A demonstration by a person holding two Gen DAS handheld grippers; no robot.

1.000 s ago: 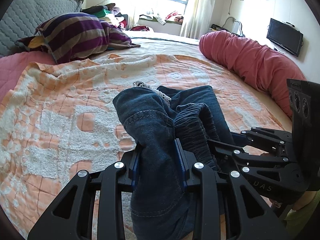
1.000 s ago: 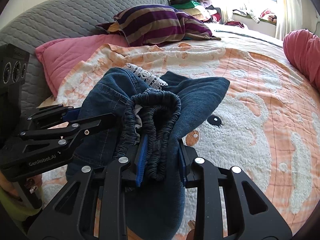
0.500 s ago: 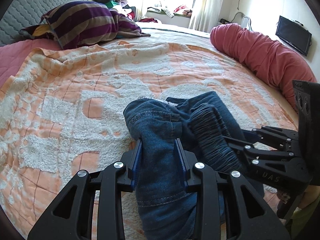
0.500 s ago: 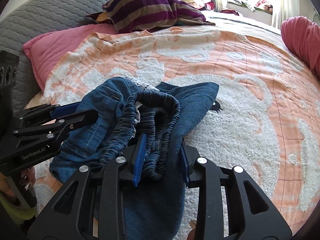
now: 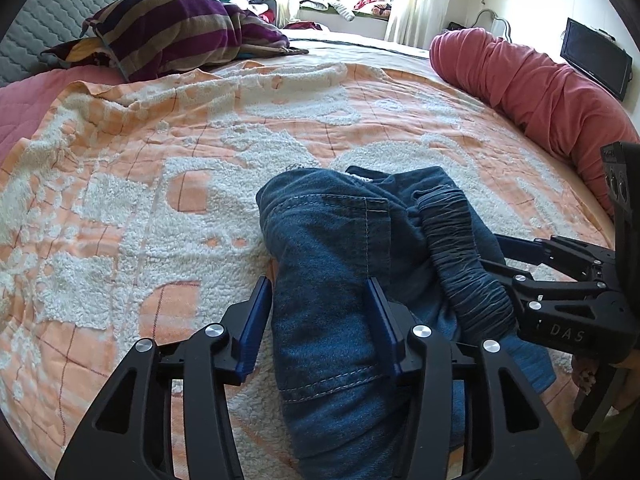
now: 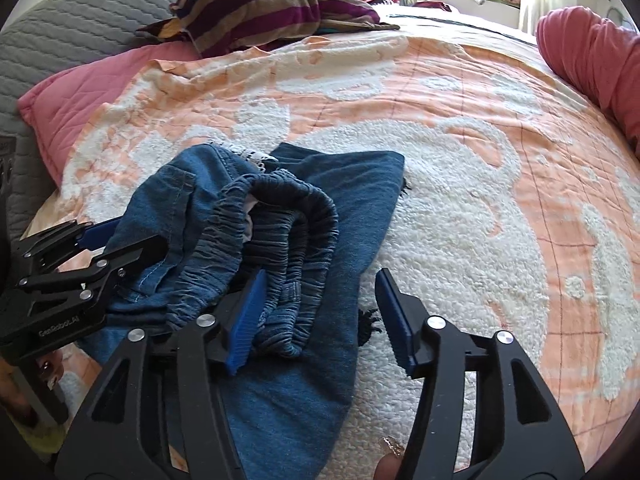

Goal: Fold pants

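Note:
Blue denim pants [image 5: 340, 248] lie bunched on the orange and white bedspread [image 5: 180, 160], elastic waistband [image 6: 280, 232] on top. My left gripper [image 5: 316, 320] is open, its blue pads either side of a denim fold, which lies loose between them. My right gripper [image 6: 320, 312] is open around the waistband, the left pad touching it, the right pad apart. Each gripper shows in the other's view: the right one [image 5: 560, 280] and the left one [image 6: 80, 264], beside the pants [image 6: 328, 200].
A striped pillow [image 5: 176, 36] and grey headboard [image 5: 36, 20] lie at the far left. A long red bolster [image 5: 532, 84] runs along the bed's right edge. A pink pillow [image 6: 80, 96] lies left of the pants. A black TV [image 5: 596, 56] hangs on the wall.
Both grippers have lowered the pants onto the bedspread and opened, letting go of the denim fold and the waistband.

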